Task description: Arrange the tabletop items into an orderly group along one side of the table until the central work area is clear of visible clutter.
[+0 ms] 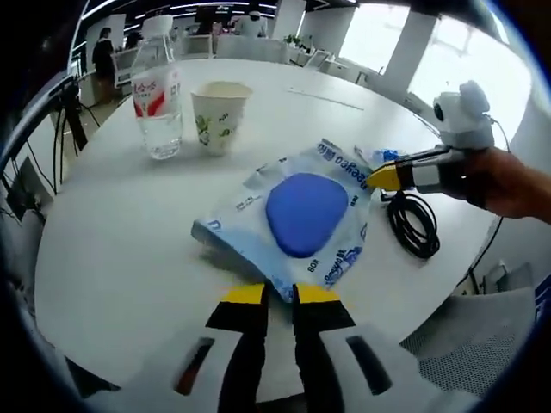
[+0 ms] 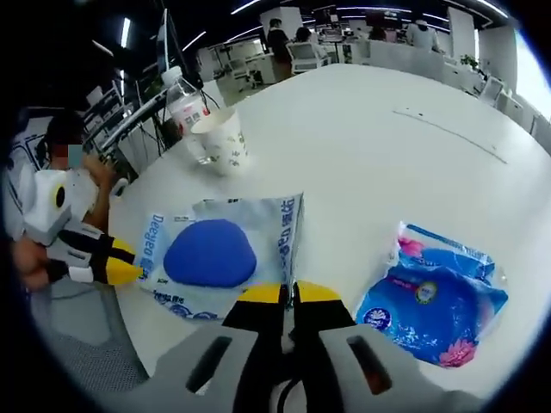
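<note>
We see a bright, evenly lit room. Daylight blows out the windows point(image 1: 448, 60), and ceiling strip lights point(image 2: 126, 32) glow above. The white tabletop point(image 1: 129, 249) shows mild glare and soft shadows beneath the packet point(image 1: 297, 219). Straight lines bend toward the edges, and distant desks look blurred.

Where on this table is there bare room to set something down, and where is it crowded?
Bare room: the wide white table beyond the paper cup and blue tissue pack, and the stretch between cup and wipes pack. Crowded: around the wipes pack, with both grippers at its edges, the left gripper and right gripper, and the black cable coiled beside it.
</note>
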### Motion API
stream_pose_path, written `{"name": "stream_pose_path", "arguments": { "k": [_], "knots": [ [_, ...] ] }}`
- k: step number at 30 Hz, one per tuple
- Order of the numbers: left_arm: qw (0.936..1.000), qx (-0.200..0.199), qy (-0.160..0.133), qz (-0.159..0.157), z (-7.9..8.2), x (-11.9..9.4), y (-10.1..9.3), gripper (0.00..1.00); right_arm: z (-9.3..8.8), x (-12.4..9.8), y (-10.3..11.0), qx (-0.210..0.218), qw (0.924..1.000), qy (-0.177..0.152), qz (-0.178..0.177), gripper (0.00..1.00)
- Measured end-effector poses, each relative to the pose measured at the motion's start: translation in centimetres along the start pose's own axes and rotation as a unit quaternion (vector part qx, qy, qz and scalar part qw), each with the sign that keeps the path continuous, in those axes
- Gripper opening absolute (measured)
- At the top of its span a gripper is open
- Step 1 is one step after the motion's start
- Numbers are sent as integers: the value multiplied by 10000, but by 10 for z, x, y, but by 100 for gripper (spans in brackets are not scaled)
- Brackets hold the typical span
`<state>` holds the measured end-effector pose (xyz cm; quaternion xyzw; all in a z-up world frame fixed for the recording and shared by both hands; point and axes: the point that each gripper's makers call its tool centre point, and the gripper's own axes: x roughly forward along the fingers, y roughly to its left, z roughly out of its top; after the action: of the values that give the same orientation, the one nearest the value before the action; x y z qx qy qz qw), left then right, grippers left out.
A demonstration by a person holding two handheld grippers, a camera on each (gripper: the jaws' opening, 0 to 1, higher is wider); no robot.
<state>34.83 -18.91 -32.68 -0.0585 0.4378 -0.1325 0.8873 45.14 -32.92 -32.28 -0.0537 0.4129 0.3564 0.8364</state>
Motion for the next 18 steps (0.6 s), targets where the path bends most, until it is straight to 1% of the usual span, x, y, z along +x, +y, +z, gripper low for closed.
{"name": "stream_pose_path", "arguments": {
  "k": [1,7,12,18],
  "knots": [
    [10000,-23,-4,-29,1,1,-1,5,0,-3,2,6,10000,-16,15,0],
    [9999,-38,-40,-90,7,3,-5,2,-1,-15,0,-23,9999,-78,-82,0],
    [9999,3,-74,-148,12,4,-9,1,-3,-19,-8,25,9999,-107,-118,0],
    [9998,52,-113,-178,22,5,-12,1,0,-23,-11,6,9998,-147,-129,0]
  ]
}}
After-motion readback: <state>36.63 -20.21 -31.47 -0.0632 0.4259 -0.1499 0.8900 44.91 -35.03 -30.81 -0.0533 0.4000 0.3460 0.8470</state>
